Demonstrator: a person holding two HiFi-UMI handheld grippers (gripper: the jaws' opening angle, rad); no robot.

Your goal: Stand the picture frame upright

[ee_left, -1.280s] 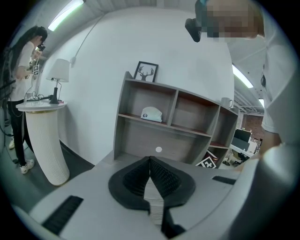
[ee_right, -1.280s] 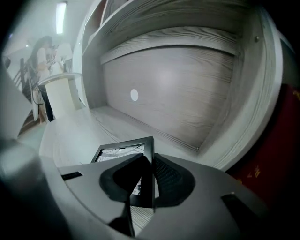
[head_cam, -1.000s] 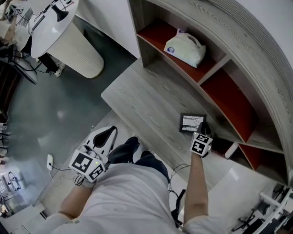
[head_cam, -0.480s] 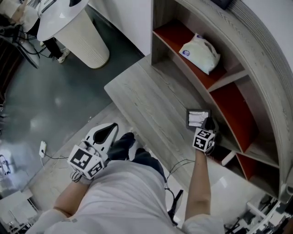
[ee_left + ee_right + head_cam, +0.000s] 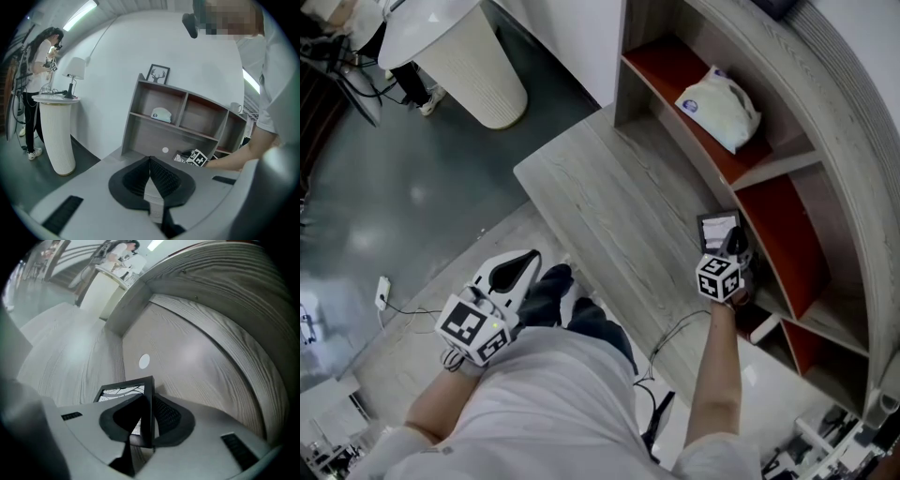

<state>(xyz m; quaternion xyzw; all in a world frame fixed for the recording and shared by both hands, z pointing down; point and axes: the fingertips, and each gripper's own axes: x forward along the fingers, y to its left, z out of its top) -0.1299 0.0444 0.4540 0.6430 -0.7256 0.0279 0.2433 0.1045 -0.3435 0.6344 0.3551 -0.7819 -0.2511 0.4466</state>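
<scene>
1. The right hand-held gripper is clamped on the picture frame. In the right gripper view the jaws pinch one dark side rail of the picture frame, and the patterned face spreads out to the left of that rail.
2. The frame sits at the far side of the bench, right by the foot of the shelf unit. From the head view it looks tipped up, not flat. I cannot tell whether its lower edge touches the bench.
3. The relation that counts: the frame reaches straight out past the jaws toward the shelf unit's back panel. The gripped rail runs along the jaws' line. The panel is near and leaves little room beyond the frame.
4. My judgement is that the tipping is partly done. What is left is to bring the bottom edge square onto the bench with the face turned outward (no prop or stand shows in any view, so how it will balance is unknown).
5. The left hand-held gripper hangs low by the person's leg, well apart from the frame. Its jaws are closed together on nothing in the left gripper view. The right hand is much the nearer, and the move is its own.
6. Risk: a one-rail pinch may let the frame swing as it comes down.
</scene>
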